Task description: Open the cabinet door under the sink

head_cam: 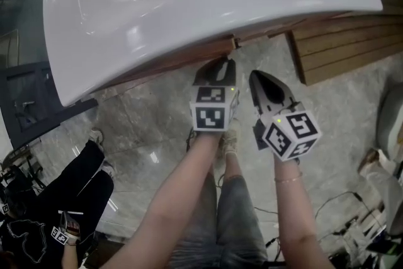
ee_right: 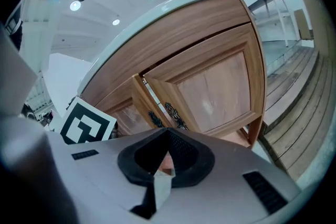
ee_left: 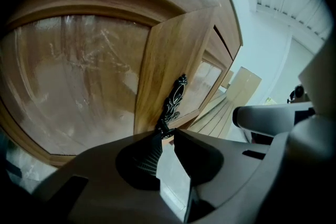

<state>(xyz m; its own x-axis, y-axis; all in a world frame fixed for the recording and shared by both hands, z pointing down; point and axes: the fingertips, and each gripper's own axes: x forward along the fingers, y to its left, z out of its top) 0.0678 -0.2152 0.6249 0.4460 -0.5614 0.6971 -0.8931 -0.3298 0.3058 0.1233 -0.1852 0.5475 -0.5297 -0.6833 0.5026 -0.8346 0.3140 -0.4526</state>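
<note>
Head view: we had the L gripper [head_cam: 221, 63] tucked under the sink [head_cam: 157, 3] front rim, the R gripper [head_cam: 254, 76] just beside it. L gripper view: cabinet door [ee_left: 176, 55] stood ajar, with our jaws clamped on the low end of its ornate handle [ee_left: 175, 98]. R gripper view: jaws together, nothing betw. them.

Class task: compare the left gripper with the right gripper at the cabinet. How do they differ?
The left gripper is clamped on the ornate black handle; the right gripper is shut on nothing. The left gripper has reached the cabinet door, which stands ajar; the right gripper touches no door. Both face the wooden cabinet.
</note>
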